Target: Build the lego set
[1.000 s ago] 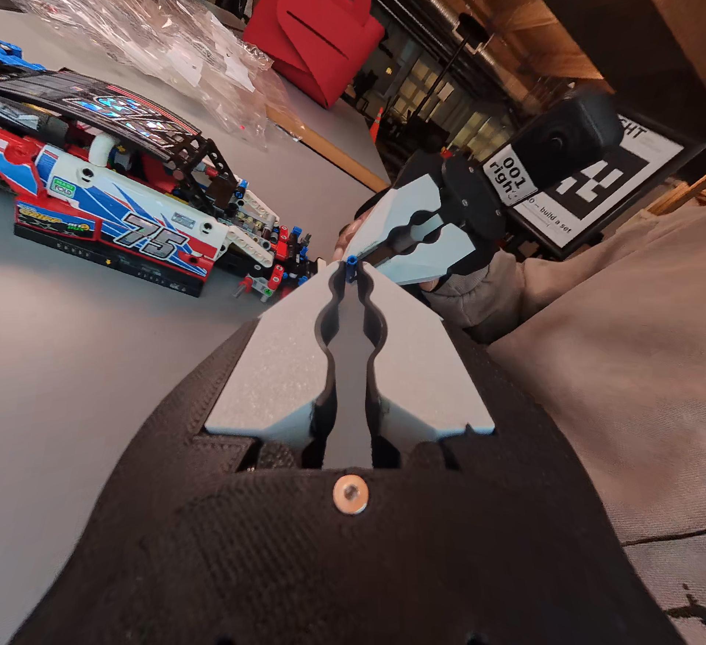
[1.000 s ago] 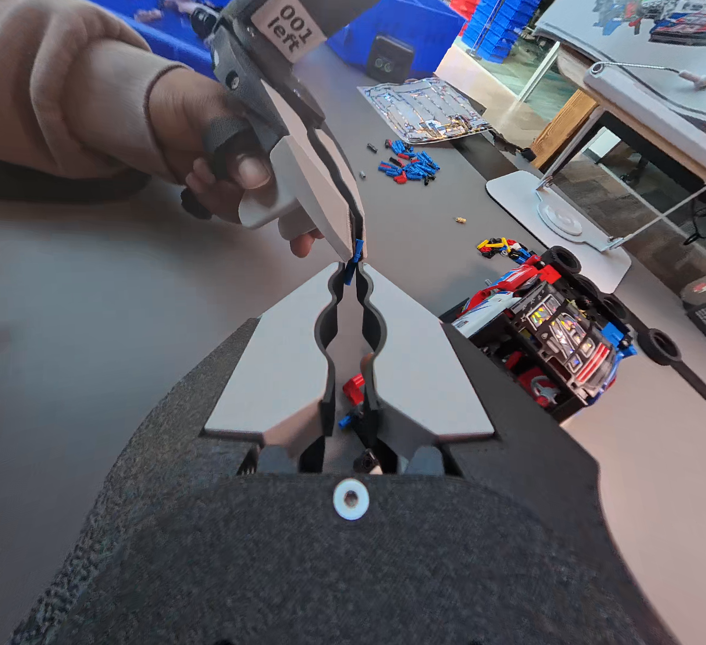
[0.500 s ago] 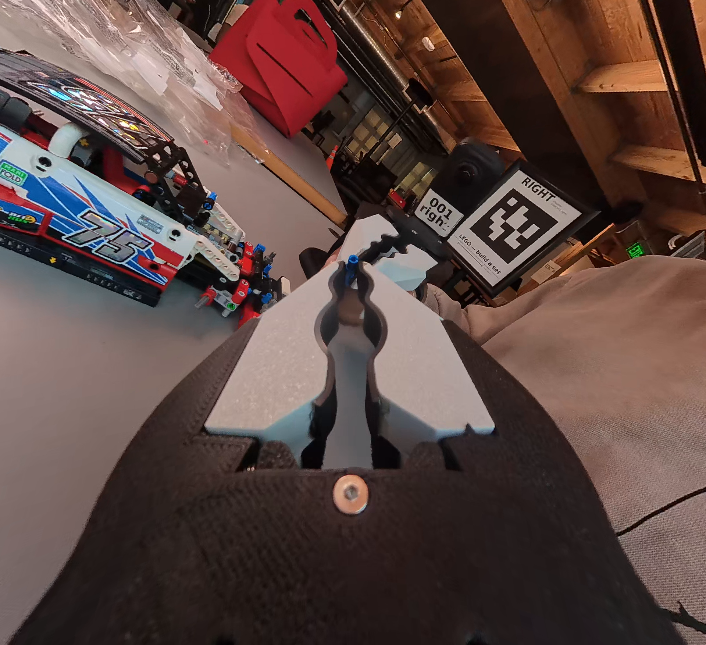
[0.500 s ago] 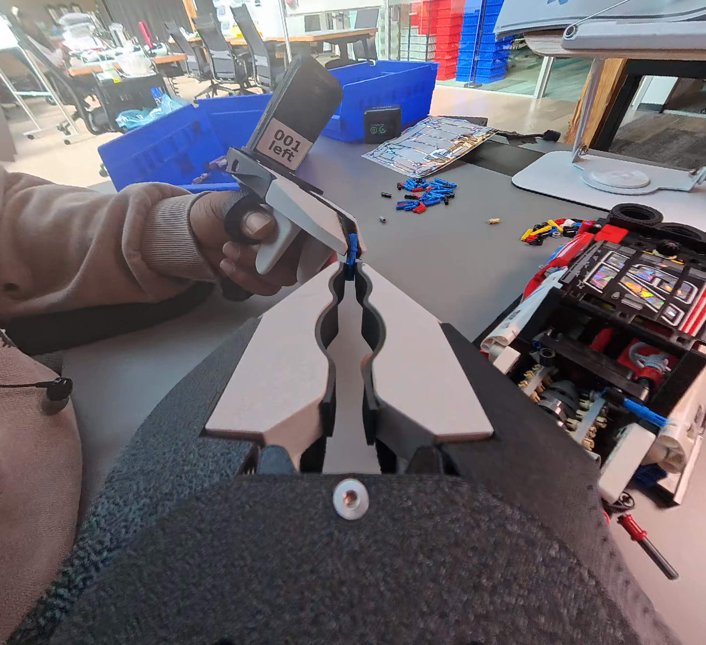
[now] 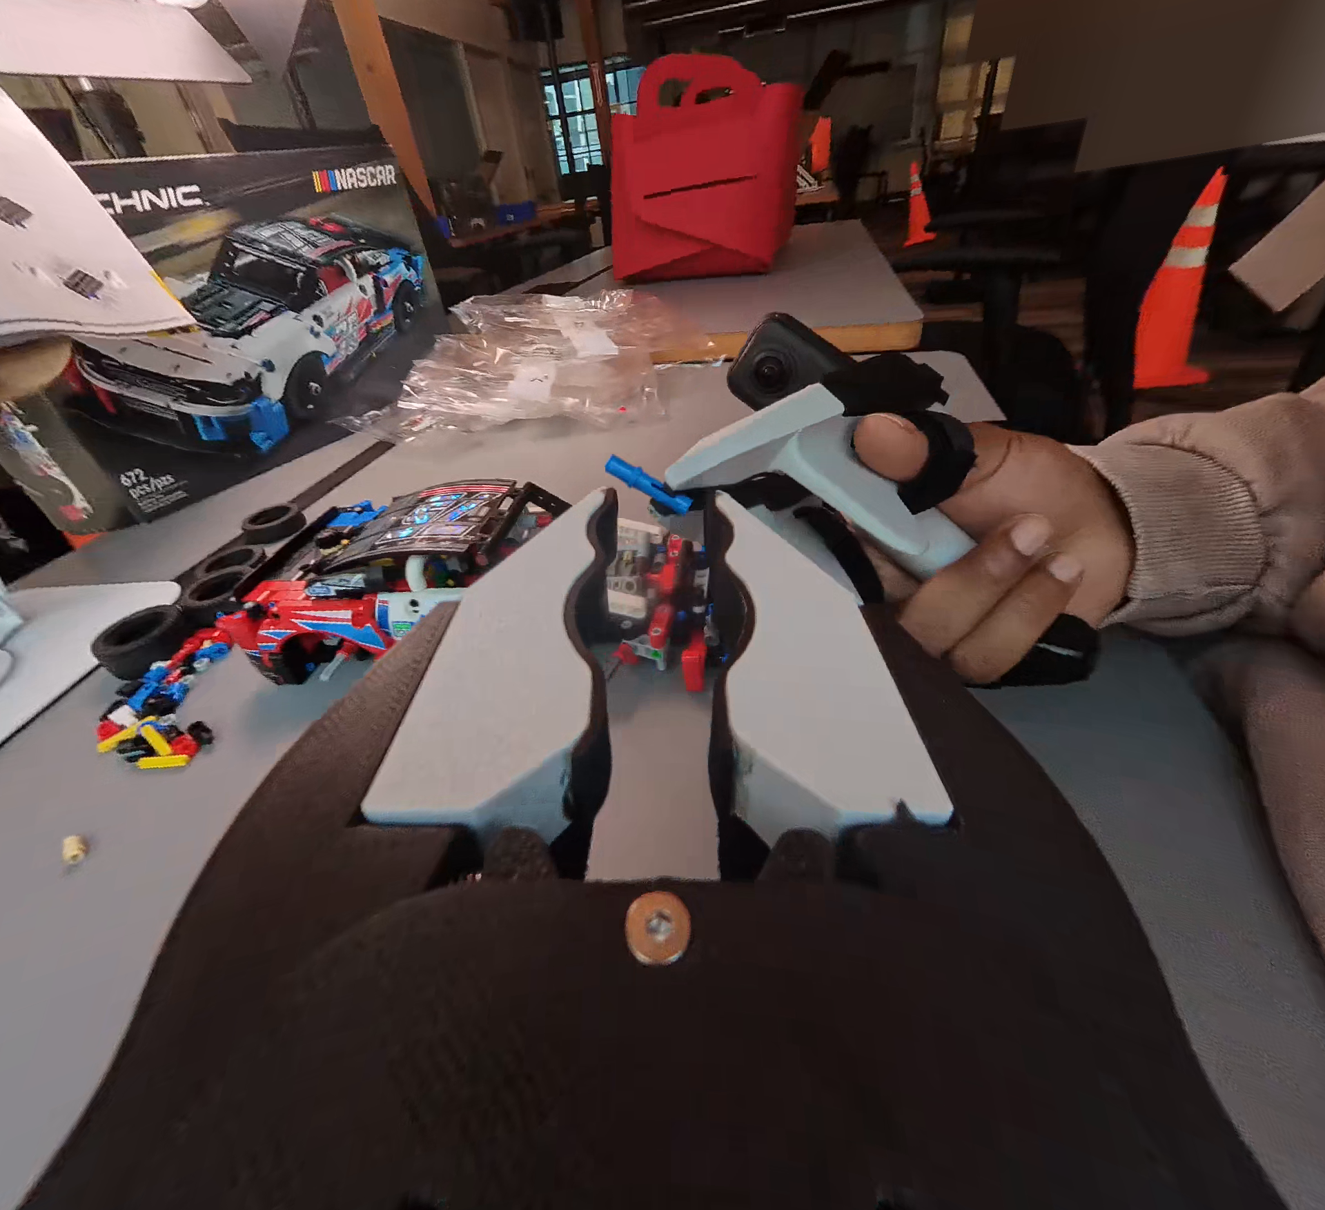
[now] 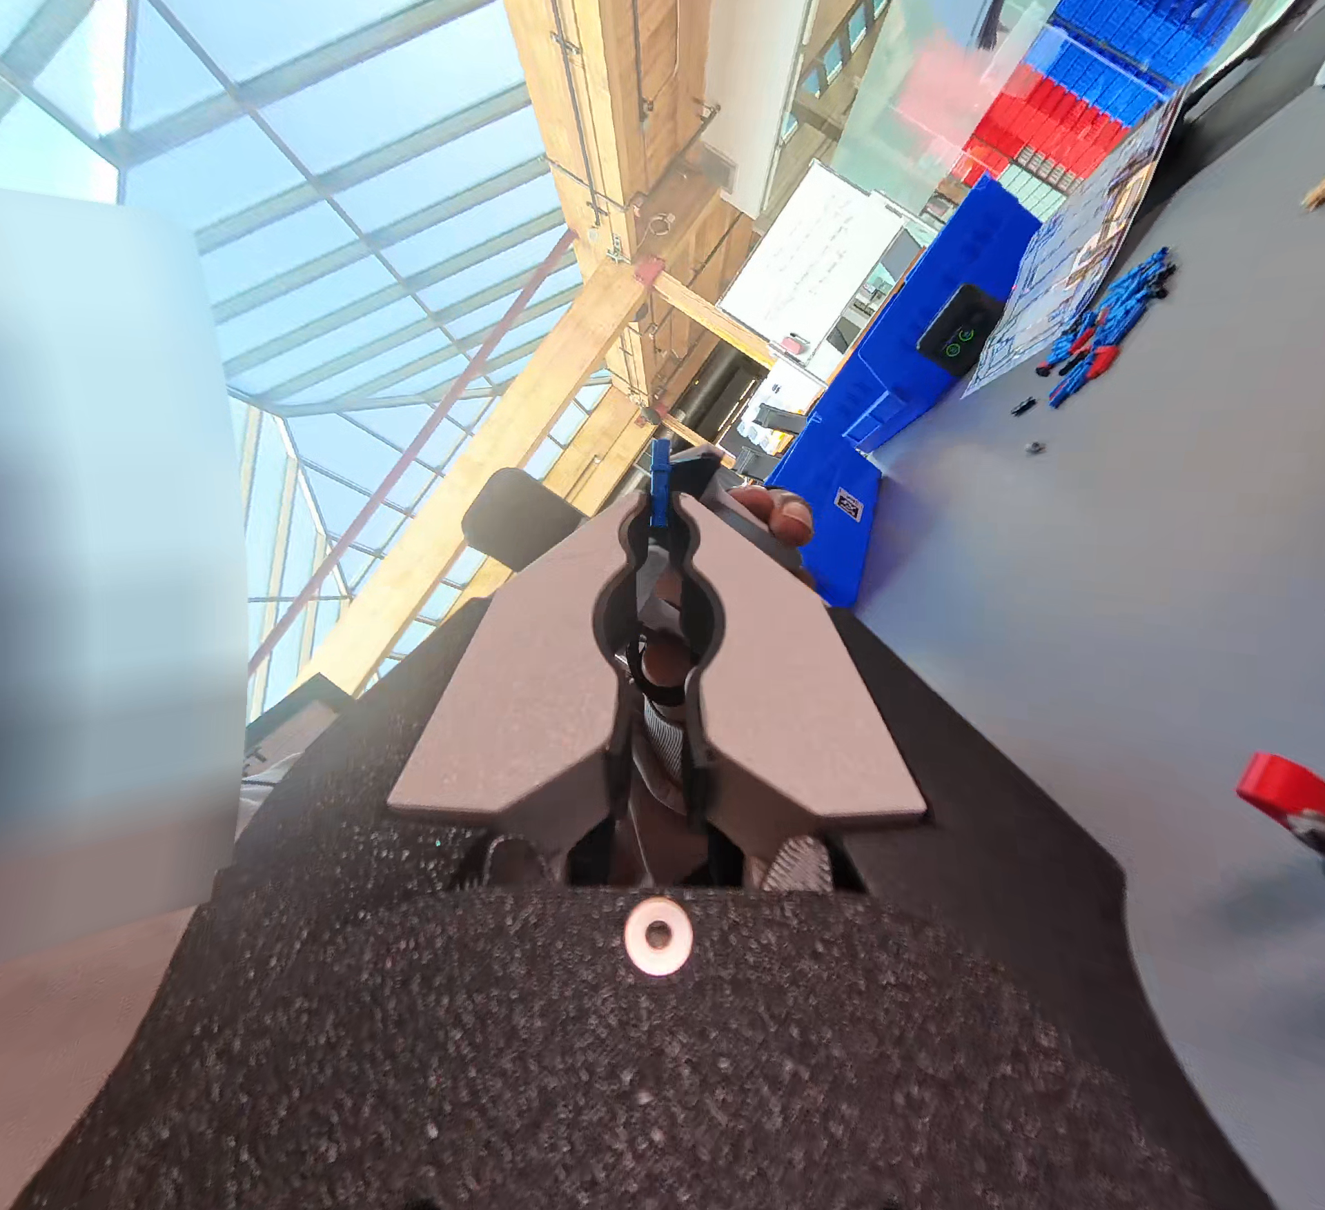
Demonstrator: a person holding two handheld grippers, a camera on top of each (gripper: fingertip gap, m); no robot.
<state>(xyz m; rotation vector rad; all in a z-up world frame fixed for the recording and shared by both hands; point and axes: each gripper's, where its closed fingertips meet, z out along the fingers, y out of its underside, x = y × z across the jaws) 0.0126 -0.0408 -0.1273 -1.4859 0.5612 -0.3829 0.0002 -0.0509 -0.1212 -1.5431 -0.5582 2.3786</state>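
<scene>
Right gripper (image 5: 685,495): jaws closed on a blue pin (image 5: 640,482), held just above the left gripper (image 5: 659,516) tips. Left gripper: jaws parted, empty. Lego car (image 5: 373,573): on the grey table (image 5: 215,853), just beyond and left of the left gripper's tips.

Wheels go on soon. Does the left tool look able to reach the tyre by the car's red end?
Probably yes: the left tool is open and empty, and only bare table lies between it and the tyre; loose pieces sit just beside the path.
</scene>
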